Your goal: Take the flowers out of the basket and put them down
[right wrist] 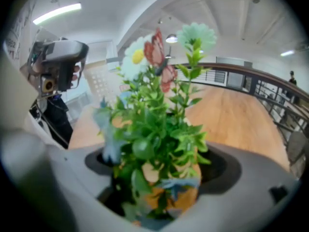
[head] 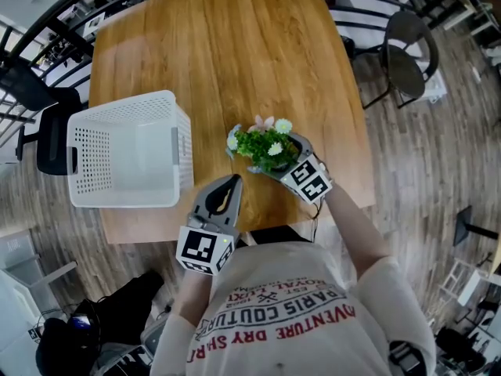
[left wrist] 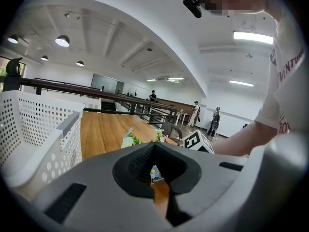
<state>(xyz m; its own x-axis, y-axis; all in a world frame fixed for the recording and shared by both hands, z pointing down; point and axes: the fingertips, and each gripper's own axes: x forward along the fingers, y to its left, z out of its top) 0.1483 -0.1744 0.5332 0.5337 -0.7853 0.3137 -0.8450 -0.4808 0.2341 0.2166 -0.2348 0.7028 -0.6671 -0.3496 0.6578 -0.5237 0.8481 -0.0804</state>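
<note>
Right gripper [head: 275, 160] pinches the flower bunch [head: 264, 142] over the wooden table [head: 235, 45], right of the white basket [head: 125, 100]; left gripper [head: 232, 180], jaws pressed together, sits just beside the basket.

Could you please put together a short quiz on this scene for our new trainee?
1. True or false: the bunch of flowers lies inside the white basket.
2. What is between the jaws of the left hand-held gripper? A) a flower stem B) nothing C) the basket's rim
3. Fill in: the right hand-held gripper is shut on the ____, over the wooden table.
Key: 1 false; 2 B; 3 flowers.
</note>
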